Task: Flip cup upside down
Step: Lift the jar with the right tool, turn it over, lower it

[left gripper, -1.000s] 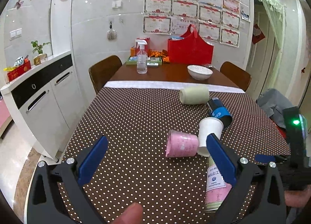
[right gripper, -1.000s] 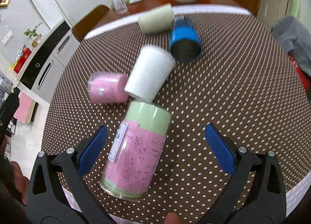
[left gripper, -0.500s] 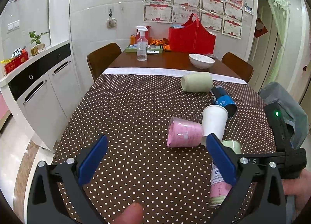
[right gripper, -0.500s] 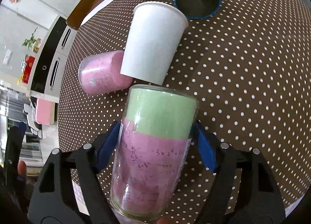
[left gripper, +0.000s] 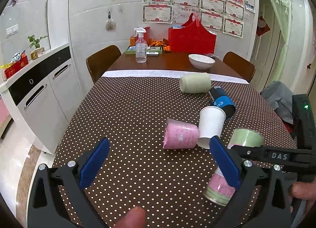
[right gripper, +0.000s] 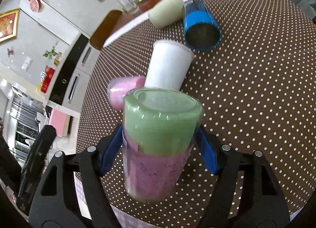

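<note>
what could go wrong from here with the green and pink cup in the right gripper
The right gripper pinches the clear green and pink cup on its smooth, tapered wall, so it could slip while being turned. The white paper cup and pink cup lie close behind it; a swing might knock them. The left gripper hangs open nearby and could get in the way.

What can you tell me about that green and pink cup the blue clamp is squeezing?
The cup looks like clear glass or plastic with paper inside: a green band at the closed base end, pink with faint handwriting toward the mouth. The right gripper pinches its sides between two blue pads. It is tilted, base uppermost and toward the white cup. In the left wrist view its mouth end seems to hang just above the dotted tablecloth, though contact cannot be ruled out.
</note>
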`<action>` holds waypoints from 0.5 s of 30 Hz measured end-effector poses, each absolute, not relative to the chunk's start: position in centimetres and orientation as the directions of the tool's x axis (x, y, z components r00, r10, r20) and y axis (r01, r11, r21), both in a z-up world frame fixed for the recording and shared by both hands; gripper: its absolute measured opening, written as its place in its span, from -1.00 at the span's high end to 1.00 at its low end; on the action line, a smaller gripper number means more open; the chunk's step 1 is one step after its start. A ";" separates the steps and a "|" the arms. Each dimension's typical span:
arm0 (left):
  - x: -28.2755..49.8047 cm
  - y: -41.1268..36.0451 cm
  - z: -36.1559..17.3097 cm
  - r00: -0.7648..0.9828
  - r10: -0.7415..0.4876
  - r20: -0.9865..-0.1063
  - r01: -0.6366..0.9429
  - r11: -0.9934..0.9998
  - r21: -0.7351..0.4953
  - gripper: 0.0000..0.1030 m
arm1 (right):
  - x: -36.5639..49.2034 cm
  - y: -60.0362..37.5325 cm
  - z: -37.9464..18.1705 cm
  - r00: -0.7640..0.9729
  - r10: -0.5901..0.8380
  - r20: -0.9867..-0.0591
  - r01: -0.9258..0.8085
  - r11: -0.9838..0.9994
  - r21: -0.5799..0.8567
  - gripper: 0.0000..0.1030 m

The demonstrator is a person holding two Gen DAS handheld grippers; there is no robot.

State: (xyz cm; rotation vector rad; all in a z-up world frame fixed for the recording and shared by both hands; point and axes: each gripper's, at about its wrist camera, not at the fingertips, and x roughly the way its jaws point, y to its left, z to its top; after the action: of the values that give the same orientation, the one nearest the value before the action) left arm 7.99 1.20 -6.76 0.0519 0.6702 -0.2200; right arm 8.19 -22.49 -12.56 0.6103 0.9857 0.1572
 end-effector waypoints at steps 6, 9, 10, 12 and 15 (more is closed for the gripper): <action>7.5 0.5 -6.1 0.770 -0.176 -0.614 0.212 0.977 -0.014 -0.93 | 6.8 -22.6 -9.8 0.661 0.348 -0.665 0.074 0.852 0.518 -0.36; 7.4 0.5 -5.9 0.773 -0.173 -0.610 0.209 0.978 -0.012 -0.93 | 5.8 -22.0 -7.7 0.725 0.287 -0.626 0.018 0.901 0.434 -0.36; 7.3 0.3 -5.8 0.775 -0.171 -0.609 0.208 0.978 -0.011 -0.93 | 5.2 -21.8 -6.9 0.752 0.242 -0.614 0.006 0.928 0.373 -0.36; 7.2 0.3 -5.6 0.777 -0.171 -0.606 0.207 0.978 -0.011 -0.93 | 4.6 -21.3 -6.4 0.785 0.184 -0.592 -0.006 0.957 0.289 -0.36; 7.0 0.1 -5.4 0.780 -0.171 -0.602 0.205 0.979 -0.013 -0.93 | 4.0 -20.9 -6.3 0.812 0.123 -0.570 -0.024 0.984 0.179 -0.36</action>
State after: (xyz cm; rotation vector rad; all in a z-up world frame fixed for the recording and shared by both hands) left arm 6.98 0.11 -5.42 0.0546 0.6448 -0.2036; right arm 4.02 -20.92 -6.32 0.1668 0.6183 0.0789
